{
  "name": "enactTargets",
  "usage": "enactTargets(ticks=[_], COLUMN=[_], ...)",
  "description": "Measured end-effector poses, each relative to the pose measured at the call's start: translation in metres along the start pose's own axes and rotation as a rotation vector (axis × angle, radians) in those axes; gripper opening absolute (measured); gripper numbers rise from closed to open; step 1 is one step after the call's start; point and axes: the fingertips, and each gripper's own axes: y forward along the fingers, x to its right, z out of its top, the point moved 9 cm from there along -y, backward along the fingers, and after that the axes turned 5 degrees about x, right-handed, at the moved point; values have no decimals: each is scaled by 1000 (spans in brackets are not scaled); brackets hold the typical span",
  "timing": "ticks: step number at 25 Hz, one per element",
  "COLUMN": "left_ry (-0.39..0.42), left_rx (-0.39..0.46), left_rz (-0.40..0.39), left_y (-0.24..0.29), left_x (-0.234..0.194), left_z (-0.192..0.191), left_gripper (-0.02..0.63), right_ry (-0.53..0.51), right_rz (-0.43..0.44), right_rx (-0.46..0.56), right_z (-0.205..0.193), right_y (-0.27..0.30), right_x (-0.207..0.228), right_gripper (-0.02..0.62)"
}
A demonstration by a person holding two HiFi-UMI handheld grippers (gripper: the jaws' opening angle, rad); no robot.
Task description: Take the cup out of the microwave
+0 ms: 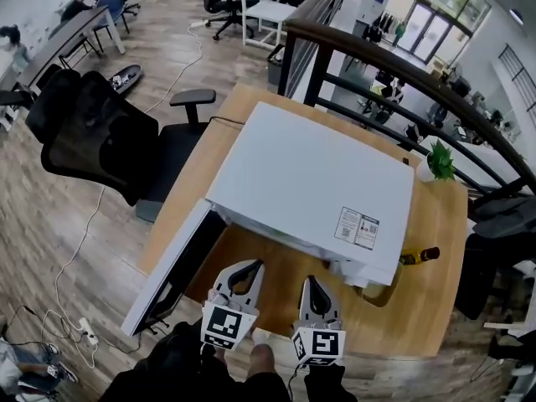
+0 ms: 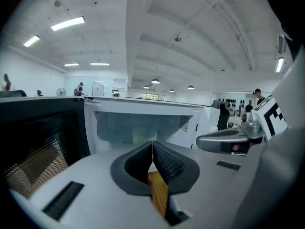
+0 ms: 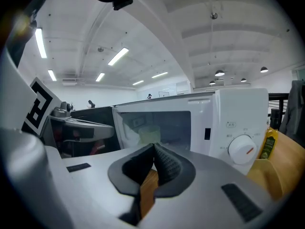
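Note:
A white microwave point(image 1: 314, 178) stands on a wooden table point(image 1: 435, 300), its door point(image 1: 172, 266) swung open to the left. Inside the cavity a pale cup point(image 2: 144, 134) stands upright; the right gripper view also shows the cup point(image 3: 148, 133). My left gripper point(image 1: 254, 265) hangs in front of the open cavity, shut with nothing between its pads. My right gripper point(image 1: 312, 281) is beside it, also shut and empty. In their own views, both the left gripper point(image 2: 152, 146) and the right gripper point(image 3: 153, 149) point at the cavity, short of the cup.
The microwave's dial point(image 3: 242, 149) is right of the cavity, with a yellow bottle point(image 3: 269, 141) beyond it. A small plant point(image 1: 437, 161) sits at the table's far right corner. A black office chair point(image 1: 92, 132) stands left of the table, with cables point(image 1: 71, 258) on the floor.

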Motion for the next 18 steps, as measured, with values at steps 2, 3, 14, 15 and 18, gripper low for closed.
enactTargets(ticks=[2, 3, 14, 15, 18], left_ry=[-5, -8, -17, -14, -3], left_rx=[2, 1, -31, -32, -34], left_rz=[11, 16, -5, -5, 8], left_y=[6, 9, 50, 54, 64], left_x=[0, 0, -1, -1, -1], left_z=[-4, -6, -19, -20, -22], left_gripper=[25, 25, 205, 225, 270], right_ry=[0, 0, -3, -3, 0], right_rz=[12, 18, 61, 66, 75], right_rx=[-9, -12, -30, -31, -33], right_z=[-2, -3, -8, -9, -11], right_y=[5, 6, 16, 16, 16], right_x=[3, 4, 13, 14, 15], right_gripper=[15, 15, 15, 15, 15])
